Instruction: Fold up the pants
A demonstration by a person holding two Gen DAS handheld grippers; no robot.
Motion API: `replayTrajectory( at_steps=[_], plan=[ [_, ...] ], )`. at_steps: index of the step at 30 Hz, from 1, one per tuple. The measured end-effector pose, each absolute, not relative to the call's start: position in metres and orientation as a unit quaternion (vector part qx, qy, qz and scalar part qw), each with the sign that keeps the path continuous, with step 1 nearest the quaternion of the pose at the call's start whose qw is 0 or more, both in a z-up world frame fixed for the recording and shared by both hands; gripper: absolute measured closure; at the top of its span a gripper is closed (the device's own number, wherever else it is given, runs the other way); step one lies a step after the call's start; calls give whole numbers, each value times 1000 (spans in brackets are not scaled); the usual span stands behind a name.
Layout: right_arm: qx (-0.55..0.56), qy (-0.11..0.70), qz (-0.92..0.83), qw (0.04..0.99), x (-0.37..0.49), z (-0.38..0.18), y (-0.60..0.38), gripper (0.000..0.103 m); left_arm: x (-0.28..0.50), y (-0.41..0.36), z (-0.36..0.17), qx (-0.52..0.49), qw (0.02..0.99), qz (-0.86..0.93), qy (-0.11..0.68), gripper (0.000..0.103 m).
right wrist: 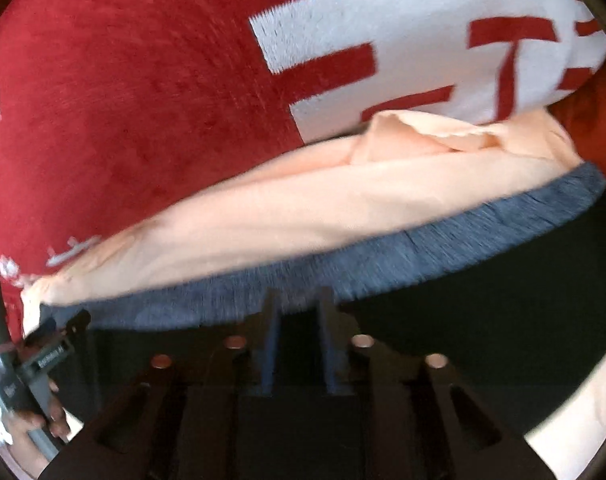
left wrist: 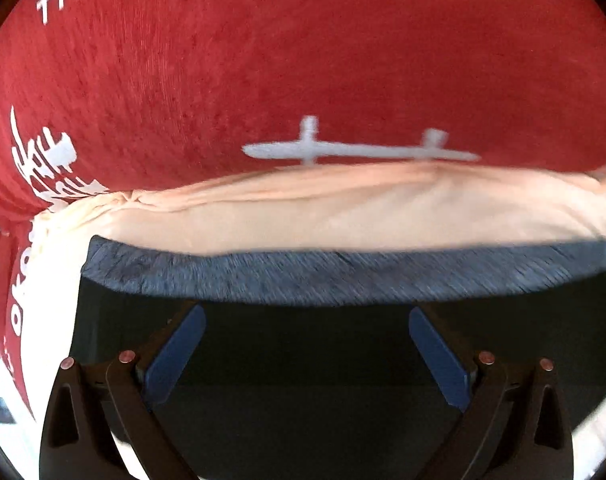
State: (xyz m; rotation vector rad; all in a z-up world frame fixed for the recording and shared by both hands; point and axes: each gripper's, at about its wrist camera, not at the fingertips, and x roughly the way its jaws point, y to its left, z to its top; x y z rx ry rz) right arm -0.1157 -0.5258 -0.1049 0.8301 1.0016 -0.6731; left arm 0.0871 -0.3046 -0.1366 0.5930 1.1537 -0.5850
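A: Covering the surface: red blanket point(left wrist: 263, 60), white print; peach sheet point(left wrist: 343, 208) over it.

B: Pants point(left wrist: 303, 360), dark, grey waistband point(left wrist: 343, 276) along the sheet's edge.

A: Left gripper point(left wrist: 307, 344) wide apart, empty; right gripper point(right wrist: 299, 344) narrowly apart over fabric.

The pants point(left wrist: 303, 360) are dark matt cloth with a grey ribbed waistband point(left wrist: 343, 276). Beneath lie smooth peach cloth point(left wrist: 343, 208) and a napped red blanket point(left wrist: 303, 60).

Red printed cloth point(left wrist: 303, 60), peach sheet point(left wrist: 343, 208)
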Motion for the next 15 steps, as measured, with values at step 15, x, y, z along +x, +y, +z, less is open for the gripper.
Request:
replayTrajectory(
  at_steps=[15],
  plan=[
    [485, 388, -424, 660, -313, -97, -527, 63, -78, -379, -117, 318, 702, -368, 520, 0]
  ],
)
